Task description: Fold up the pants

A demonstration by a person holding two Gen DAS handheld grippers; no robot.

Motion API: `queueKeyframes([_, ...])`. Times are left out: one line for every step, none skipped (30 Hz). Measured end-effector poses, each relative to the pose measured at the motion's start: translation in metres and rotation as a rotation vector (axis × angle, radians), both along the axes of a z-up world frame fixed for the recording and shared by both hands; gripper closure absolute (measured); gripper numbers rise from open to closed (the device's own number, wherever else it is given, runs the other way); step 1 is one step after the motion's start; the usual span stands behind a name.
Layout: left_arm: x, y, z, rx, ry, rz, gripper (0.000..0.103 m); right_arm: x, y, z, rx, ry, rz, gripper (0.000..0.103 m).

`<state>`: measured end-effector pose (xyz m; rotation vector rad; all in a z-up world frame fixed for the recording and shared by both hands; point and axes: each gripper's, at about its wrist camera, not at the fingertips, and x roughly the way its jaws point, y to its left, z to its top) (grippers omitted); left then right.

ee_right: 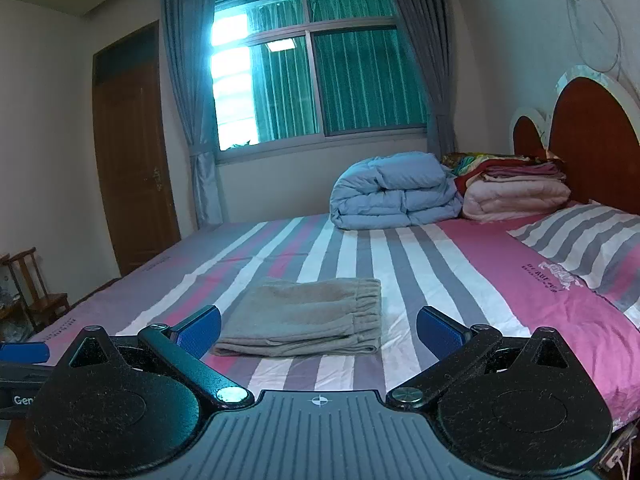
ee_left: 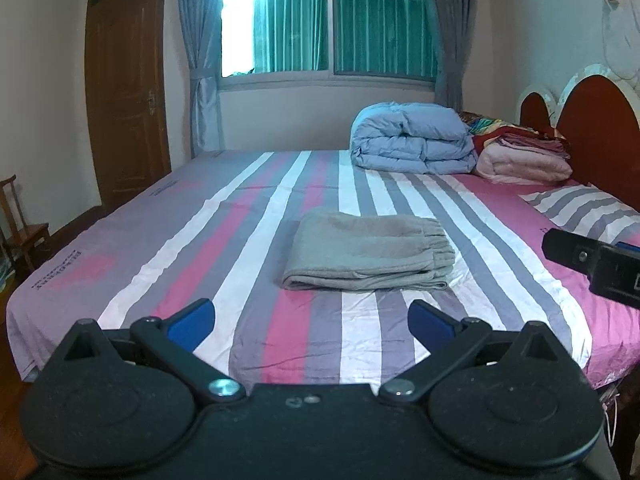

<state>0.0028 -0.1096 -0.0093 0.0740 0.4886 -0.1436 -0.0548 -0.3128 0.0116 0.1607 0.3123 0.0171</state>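
Observation:
Grey pants (ee_left: pixel 366 250) lie folded into a flat rectangle on the striped bed sheet (ee_left: pixel 240 240), elastic waistband to the right. They also show in the right wrist view (ee_right: pixel 304 318). My left gripper (ee_left: pixel 312 322) is open and empty, held back from the pants near the bed's front edge. My right gripper (ee_right: pixel 318 328) is open and empty, also short of the pants. The right gripper's body shows at the right edge of the left wrist view (ee_left: pixel 596 264). The left gripper shows at the left edge of the right wrist view (ee_right: pixel 24 364).
A folded blue duvet (ee_left: pixel 412 140) and a stack of pink and red blankets (ee_left: pixel 524 156) sit at the far side by the headboard (ee_left: pixel 600 132). A striped pillow (ee_left: pixel 580 208) lies at right. A wooden chair (ee_left: pixel 20 232) and door (ee_left: pixel 124 92) stand at left.

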Motion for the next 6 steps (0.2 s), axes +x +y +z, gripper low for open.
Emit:
queueKeyframes([0.000, 0.000, -0.001, -0.005, 0.000, 0.003, 0.008, 0.000, -0.001, -0.001, 0.000, 0.000, -0.001, 0.000])
queueKeyframes([0.002, 0.000, -0.003, -0.009, 0.007, 0.000, 0.008, 0.000, -0.001, -0.001, -0.001, 0.003, -0.001, 0.000])
queueKeyframes([0.003, -0.001, -0.005, -0.009, 0.023, -0.007, 0.007, 0.001, -0.002, -0.002, -0.002, 0.009, -0.003, 0.000])
queueKeyframes([0.007, -0.002, -0.008, -0.009, 0.043, -0.009, 0.006, 0.002, -0.003, -0.003, -0.001, 0.015, -0.003, 0.000])
queueKeyframes([0.007, -0.003, -0.010, -0.009, 0.053, -0.006, 0.006, 0.003, -0.002, -0.005, 0.003, 0.022, -0.004, 0.000])
queueKeyframes([0.008, -0.004, -0.011, -0.002, 0.065, -0.005, 0.006, 0.005, -0.003, -0.008, 0.009, 0.033, -0.003, 0.000])
